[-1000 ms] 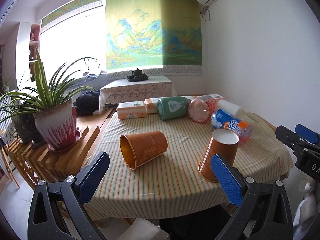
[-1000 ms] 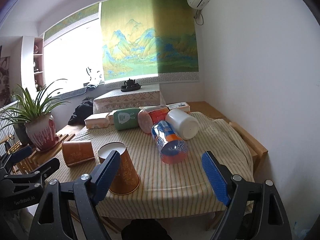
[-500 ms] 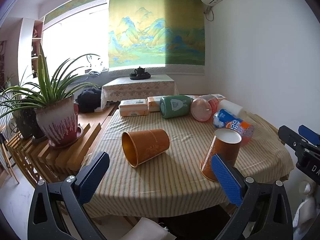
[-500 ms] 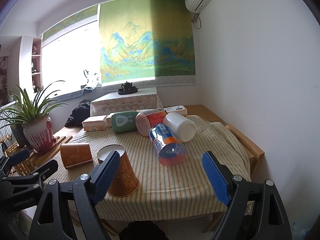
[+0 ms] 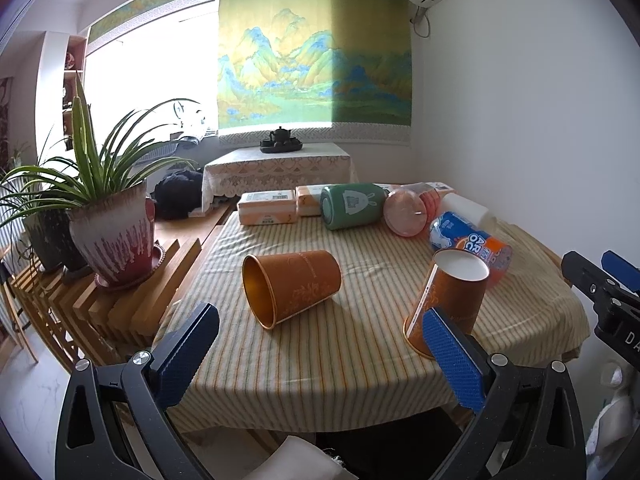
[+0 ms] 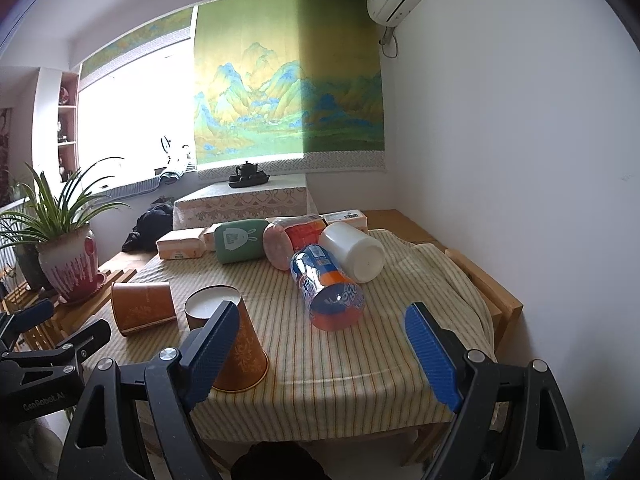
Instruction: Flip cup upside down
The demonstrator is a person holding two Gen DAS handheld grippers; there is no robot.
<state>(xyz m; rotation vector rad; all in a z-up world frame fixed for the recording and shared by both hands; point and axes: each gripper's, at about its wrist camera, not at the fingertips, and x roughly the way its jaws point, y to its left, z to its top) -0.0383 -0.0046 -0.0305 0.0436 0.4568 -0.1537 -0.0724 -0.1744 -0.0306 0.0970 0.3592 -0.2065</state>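
Cup [image 5: 291, 287] sideways, beyond spread left jaws.

Readable text, by item:
- Blue-and-orange bottle [image 5: 472, 245], lying at 2 o'clock on the bench: large white letters, apparently "ARC"; uncertain.
- Left hand-held gripper [image 6: 52, 344] body, at 8 o'clock in the right wrist view: "CeeRobot.AI", small and blurred.
- Right hand-held gripper [image 5: 604, 284] body, at 4 o'clock in the left wrist view: "DA", cut off.

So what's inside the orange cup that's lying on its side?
Nothing shows in the tipped orange cup: its open mouth faces the left wrist camera, with only a shiny gold lining. The deepest part is shadowed. Under the upside-down cup is covered, so unknown.
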